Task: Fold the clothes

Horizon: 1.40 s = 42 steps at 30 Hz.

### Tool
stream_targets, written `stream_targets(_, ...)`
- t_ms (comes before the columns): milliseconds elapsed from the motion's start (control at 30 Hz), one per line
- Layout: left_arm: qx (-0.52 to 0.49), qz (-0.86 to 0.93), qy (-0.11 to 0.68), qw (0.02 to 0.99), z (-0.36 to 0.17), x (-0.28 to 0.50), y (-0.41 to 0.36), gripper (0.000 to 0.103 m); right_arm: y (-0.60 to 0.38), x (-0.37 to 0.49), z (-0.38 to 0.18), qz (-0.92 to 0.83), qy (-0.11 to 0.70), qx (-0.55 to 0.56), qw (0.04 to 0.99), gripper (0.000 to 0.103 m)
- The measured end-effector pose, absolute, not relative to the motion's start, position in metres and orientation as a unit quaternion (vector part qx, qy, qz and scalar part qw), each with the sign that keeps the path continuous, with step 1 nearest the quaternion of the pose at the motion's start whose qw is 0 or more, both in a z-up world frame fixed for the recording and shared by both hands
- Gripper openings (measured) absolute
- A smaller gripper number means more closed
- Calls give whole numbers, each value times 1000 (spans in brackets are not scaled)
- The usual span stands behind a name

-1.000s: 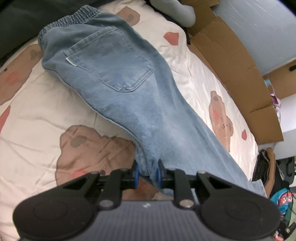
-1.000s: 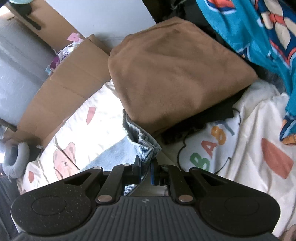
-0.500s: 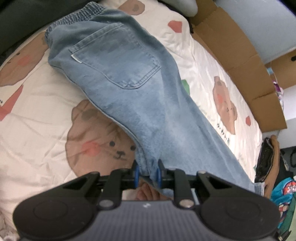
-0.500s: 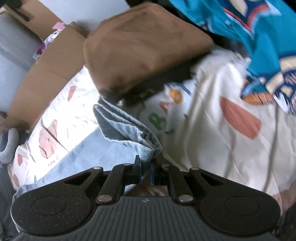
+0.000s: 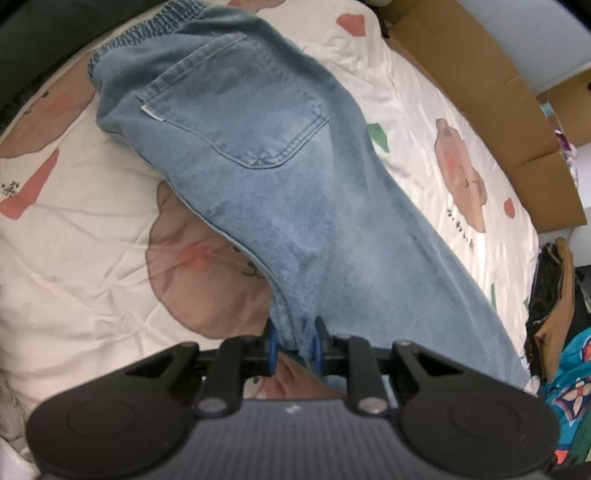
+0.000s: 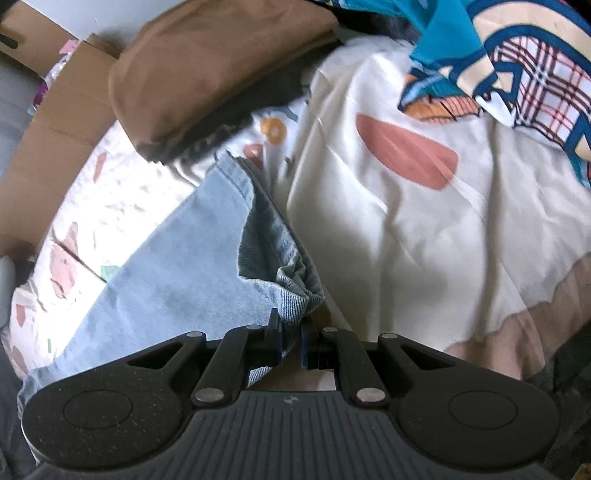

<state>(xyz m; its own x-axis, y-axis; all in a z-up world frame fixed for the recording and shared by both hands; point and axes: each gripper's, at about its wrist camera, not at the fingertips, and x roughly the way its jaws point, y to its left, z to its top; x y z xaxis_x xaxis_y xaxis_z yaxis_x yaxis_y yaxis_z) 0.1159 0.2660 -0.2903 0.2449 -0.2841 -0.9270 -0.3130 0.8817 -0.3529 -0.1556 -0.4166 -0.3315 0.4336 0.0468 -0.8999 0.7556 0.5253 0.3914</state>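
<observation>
One pair of light-blue jeans [image 5: 258, 177] lies stretched across the bedsheet [image 5: 74, 240]. In the left wrist view its long axis runs from the elastic waistband [image 5: 147, 33] at upper left, down past the back pocket [image 5: 236, 107] at centre, to the leg running off toward the lower right. The garment is doubled lengthwise, one leg over the other (judged from the single pocket showing).

Left gripper [image 5: 294, 347]: jaws nearly closed, pinching a bunched edge of denim at about mid-length, lower centre of frame. The waistband lies well ahead of it, up-frame.

Right gripper [image 6: 290, 338]: jaws likewise drawn in tight on a gathered corner of the leg hem [image 6: 295, 291], lower centre of its frame; the open cuff stands up just above the fingers, and the leg trails off to the lower left.

Judgement: each hand holds its own portion, the right at the hem end and the left nearer the seat. Any fold across the length turns on carrying the hem end along that axis toward the waistband.

Surroundings: a brown folded garment [image 6: 221, 62] sits at upper centre of the right view, near the hem but apart from it; patterned teal fabric [image 6: 498, 55] at upper right; cardboard [image 5: 480, 92] along the far edge.
</observation>
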Motion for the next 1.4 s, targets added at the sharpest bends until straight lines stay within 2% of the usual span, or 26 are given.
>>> stream_targets(133,-236,10,635,736,-312,119,266,20,-419,-156,-346,-249,486,435,716,11)
stream_targets(267,-233,18,647,726,-323,117,269,24,-424,-159,-346,-266,504,410,712,22)
stream_targets(333,-231,24,649,724,-325,114,272,26,-430,-163,-342,-283,506,395,713,23)
stream_targets(500,-222,47,633,740,-312,113,283,24,-438,-150,-332,-280,503,360,735,23)
stream_targets(733,-200,67,587,782,-283,148,306,27,-444,-115,-320,-247,491,313,774,24)
stream_targets(933,-207,115,545,805,-285,178,339,50,-443,-72,-320,-229,491,277,794,25)
stream_targets(1167,-217,180,491,824,-294,204,379,47,-436,-33,-326,-215,503,241,801,25)
stream_targets(1400,-205,183,474,836,-314,242,388,47,-425,1,-342,-209,521,207,801,35)
